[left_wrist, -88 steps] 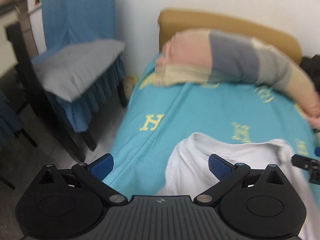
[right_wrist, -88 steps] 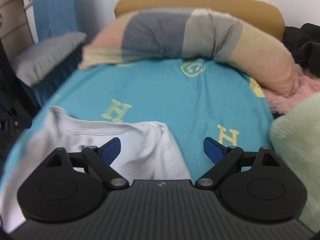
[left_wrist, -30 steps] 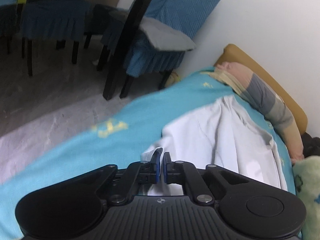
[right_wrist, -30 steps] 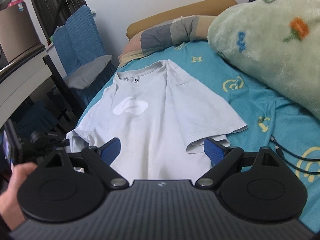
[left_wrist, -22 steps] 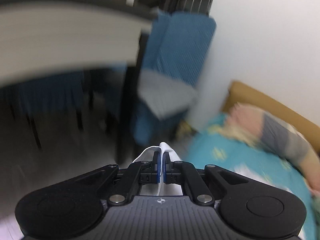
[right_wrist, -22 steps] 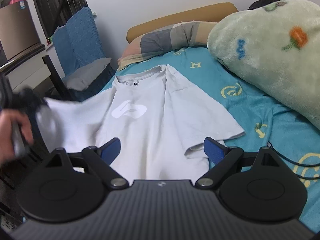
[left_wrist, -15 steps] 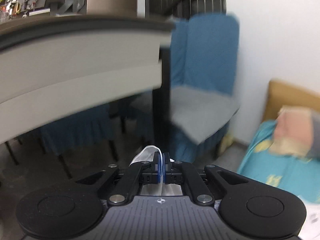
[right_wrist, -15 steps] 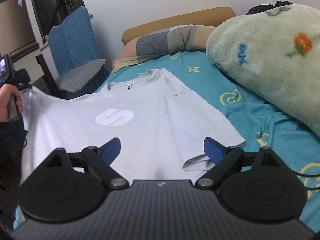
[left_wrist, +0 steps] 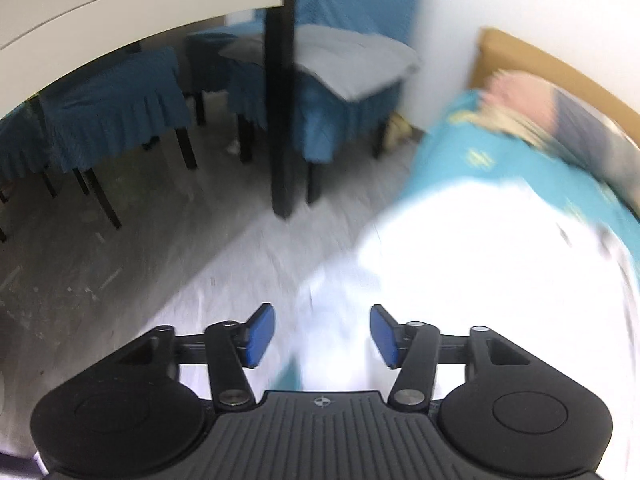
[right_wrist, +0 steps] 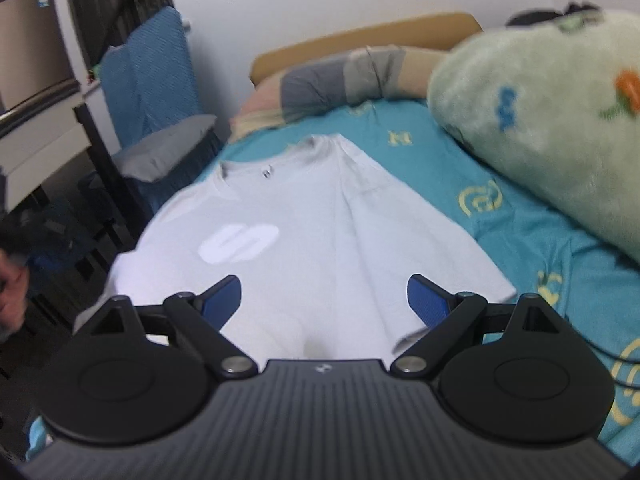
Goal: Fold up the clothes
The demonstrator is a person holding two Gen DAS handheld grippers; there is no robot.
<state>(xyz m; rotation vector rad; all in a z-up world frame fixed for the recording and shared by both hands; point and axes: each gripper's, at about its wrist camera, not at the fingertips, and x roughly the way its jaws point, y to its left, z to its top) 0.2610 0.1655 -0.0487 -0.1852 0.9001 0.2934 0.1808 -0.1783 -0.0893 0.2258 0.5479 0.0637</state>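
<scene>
A white T-shirt (right_wrist: 316,248) with a pale logo lies face up and spread on the teal bed sheet (right_wrist: 532,240), collar toward the headboard. My right gripper (right_wrist: 324,298) is open and empty, hovering over the shirt's lower part. My left gripper (left_wrist: 322,334) is open and empty at the bed's left edge, above the shirt's left side (left_wrist: 480,272), which looks blurred and bright there.
A large green plush blanket (right_wrist: 552,120) fills the bed's right side. A striped pillow (right_wrist: 340,76) lies at the headboard. Blue-covered chairs (left_wrist: 336,96) and a black table leg (left_wrist: 280,120) stand left of the bed. A black cable (right_wrist: 624,360) lies on the sheet at right.
My left gripper held the shirt's left sleeve, lifted and pulled it out to the left, and has now opened and let go. The shirt lies flatter and wider. The right gripper stayed open.
</scene>
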